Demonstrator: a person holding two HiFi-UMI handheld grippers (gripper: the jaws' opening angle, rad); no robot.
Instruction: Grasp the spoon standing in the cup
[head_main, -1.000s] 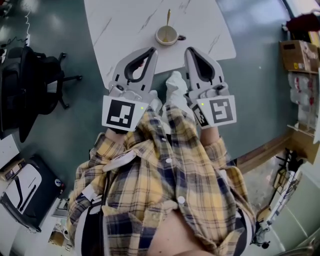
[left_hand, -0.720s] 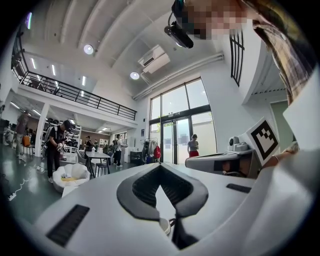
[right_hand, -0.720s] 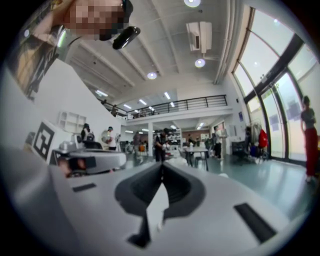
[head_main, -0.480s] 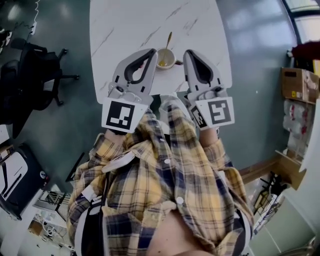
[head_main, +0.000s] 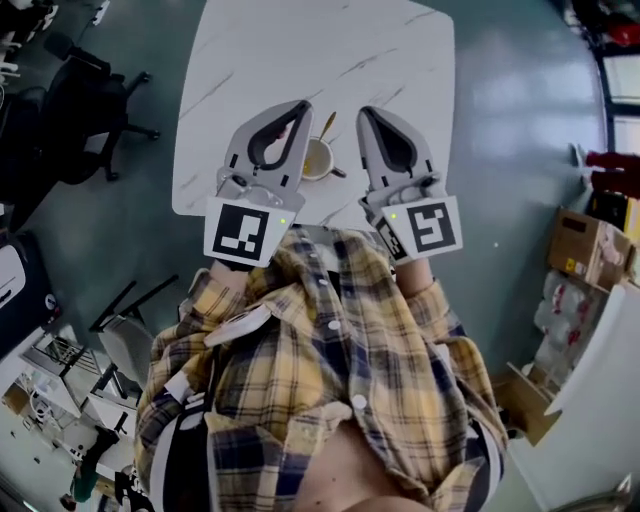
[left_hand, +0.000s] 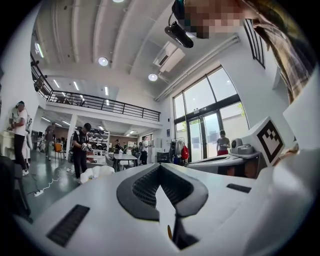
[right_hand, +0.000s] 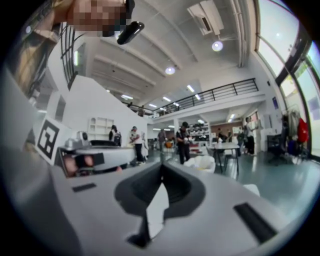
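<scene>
A white cup (head_main: 316, 160) stands near the front edge of the white marble table (head_main: 300, 50). A gold spoon (head_main: 328, 124) stands in it, its handle leaning away from me. My left gripper (head_main: 302, 106) is just left of the cup and my right gripper (head_main: 364, 112) just right of it, both held above the table. Each has its jaws together with nothing between them. Both gripper views look out level over the hall, past the left gripper (left_hand: 160, 167) and the right gripper (right_hand: 161, 170); the cup is hidden below their bodies.
A black office chair (head_main: 85, 110) stands left of the table, and folded chair frames (head_main: 120, 330) lie lower left. Cardboard boxes (head_main: 580, 250) line the right side. In the gripper views, people stand around tables far across the hall.
The table and cup have slid down the head view toward me; the cup, earlier beyond the gripper tips, now sits between the two grippers. Both grippers stay shut.
</scene>
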